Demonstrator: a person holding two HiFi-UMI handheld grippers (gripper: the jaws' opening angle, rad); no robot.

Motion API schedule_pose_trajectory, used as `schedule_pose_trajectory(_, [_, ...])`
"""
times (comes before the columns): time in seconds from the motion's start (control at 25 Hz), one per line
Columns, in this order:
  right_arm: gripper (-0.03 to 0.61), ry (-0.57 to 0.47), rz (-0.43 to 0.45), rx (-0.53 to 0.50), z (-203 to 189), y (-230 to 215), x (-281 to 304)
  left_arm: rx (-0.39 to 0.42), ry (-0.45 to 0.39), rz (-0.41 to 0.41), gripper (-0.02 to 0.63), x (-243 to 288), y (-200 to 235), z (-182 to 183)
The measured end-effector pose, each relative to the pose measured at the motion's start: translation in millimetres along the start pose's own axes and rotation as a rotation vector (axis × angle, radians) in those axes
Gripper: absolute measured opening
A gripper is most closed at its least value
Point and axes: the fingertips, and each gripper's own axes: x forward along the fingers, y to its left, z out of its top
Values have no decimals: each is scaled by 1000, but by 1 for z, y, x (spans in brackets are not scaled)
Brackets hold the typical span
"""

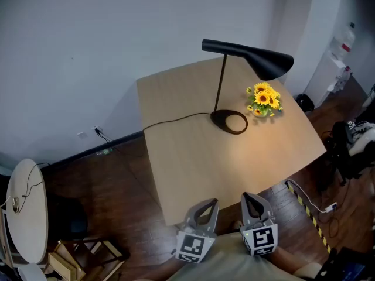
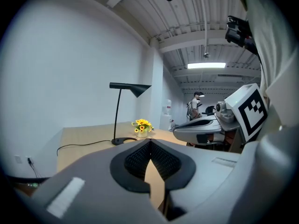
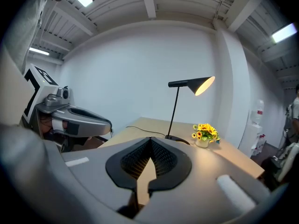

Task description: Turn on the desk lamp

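Left gripper (image 1: 205,208) and right gripper (image 1: 254,202) are held side by side at the near table edge, jaws pressed together, nothing pinched. One black desk lamp (image 1: 258,60), lit, is seen well ahead of both. One sunflower pot (image 1: 263,100) is seen just right of its base. Light wood table (image 1: 187,157), dark wood floor (image 1: 117,171), white wall (image 1: 88,40).

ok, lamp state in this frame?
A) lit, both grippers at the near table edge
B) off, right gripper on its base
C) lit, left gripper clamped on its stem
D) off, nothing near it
A: the desk lamp glows inside its shade and casts warm light on the table by the sunflowers; the left gripper and right gripper sit shut and empty at the near edge.
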Motion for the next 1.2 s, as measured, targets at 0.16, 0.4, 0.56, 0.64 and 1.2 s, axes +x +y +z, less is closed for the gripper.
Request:
schedule_pose_trajectory(0.16, [0,-15,-12,10,-3,-23,-15,24,4,-17,0,14,-24,7])
schedule_pose_trajectory(0.4, [0,-37,24,44,-10,-54,-37,17,62,0,0,34,-61,3])
schedule_pose_trajectory(0.56, [0,-48,62,71,-21,-69,-53,18,98,42,0,36,-83,-2])
schedule_pose_trajectory(0.64, [0,-38,89,75,-29,-74,-61,16,116,68,0,37,-94,-6])
schedule_pose_trajectory(1.2, [0,-46,179,74,-45,-77,-79,-23,136,184,0,19,-111,-21])
